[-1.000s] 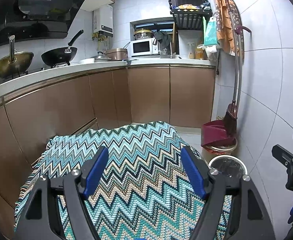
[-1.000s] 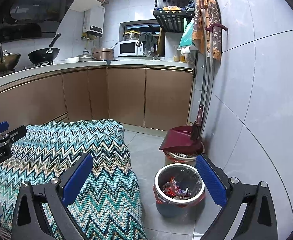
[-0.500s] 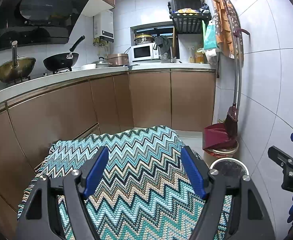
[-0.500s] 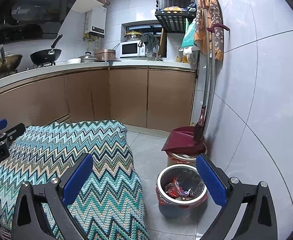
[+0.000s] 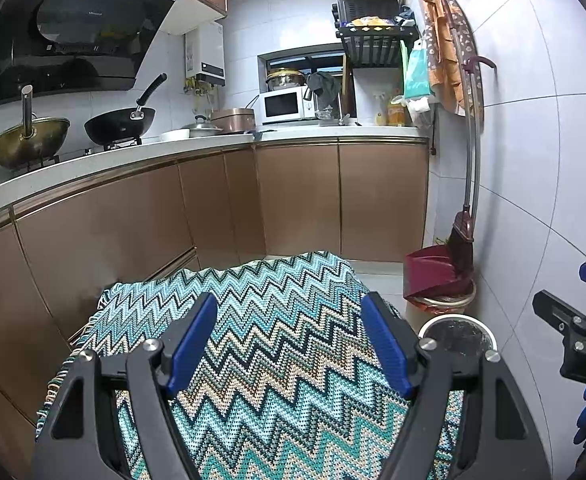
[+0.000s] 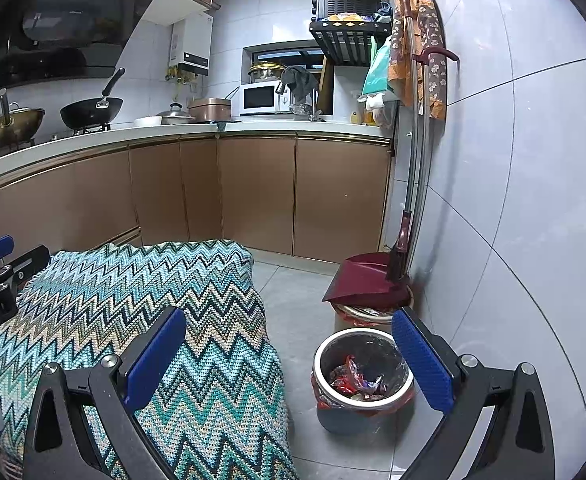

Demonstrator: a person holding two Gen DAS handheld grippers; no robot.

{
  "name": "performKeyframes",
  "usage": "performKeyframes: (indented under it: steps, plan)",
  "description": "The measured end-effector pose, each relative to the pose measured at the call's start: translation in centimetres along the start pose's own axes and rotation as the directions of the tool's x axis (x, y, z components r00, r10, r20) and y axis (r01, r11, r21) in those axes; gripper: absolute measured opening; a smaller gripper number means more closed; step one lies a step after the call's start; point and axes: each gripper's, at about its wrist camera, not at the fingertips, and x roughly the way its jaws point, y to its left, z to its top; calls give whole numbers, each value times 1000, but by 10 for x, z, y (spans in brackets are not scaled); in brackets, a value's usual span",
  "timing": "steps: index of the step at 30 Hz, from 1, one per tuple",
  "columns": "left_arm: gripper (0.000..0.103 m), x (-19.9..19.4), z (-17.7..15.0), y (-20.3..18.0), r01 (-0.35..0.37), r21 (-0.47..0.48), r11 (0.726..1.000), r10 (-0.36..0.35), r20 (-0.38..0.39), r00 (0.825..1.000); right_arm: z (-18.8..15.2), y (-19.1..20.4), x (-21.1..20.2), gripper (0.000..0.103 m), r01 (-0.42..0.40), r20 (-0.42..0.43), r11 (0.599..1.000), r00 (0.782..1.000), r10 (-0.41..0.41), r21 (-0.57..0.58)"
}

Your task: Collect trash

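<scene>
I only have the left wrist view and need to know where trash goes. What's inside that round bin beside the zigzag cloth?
Observer: The bin holds crumpled wrappers, mostly red, over a dark liner.
Operator: Is the right gripper carrying anything?
Observer: No, the right gripper is open with nothing between its fingers.
Operator: Any trash on the floor near the bin?
Observer: None visible; the grey floor between cloth and bin looks bare.

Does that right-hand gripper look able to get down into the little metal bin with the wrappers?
Probably yes. The right gripper has its jaws open and empty, and the bin stands uncovered on the floor just ahead, beside the zigzag blanket, with nothing between them.
</scene>
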Motion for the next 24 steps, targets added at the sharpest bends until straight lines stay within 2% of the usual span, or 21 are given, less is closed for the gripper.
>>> performKeyframes:
  steps: [24]
  plan:
    - [73, 0, -2, 5, 4, -8, 1000, -4, -12, 1000, 0, 1, 2, 103, -3, -7, 1000, 1000, 3, -4]
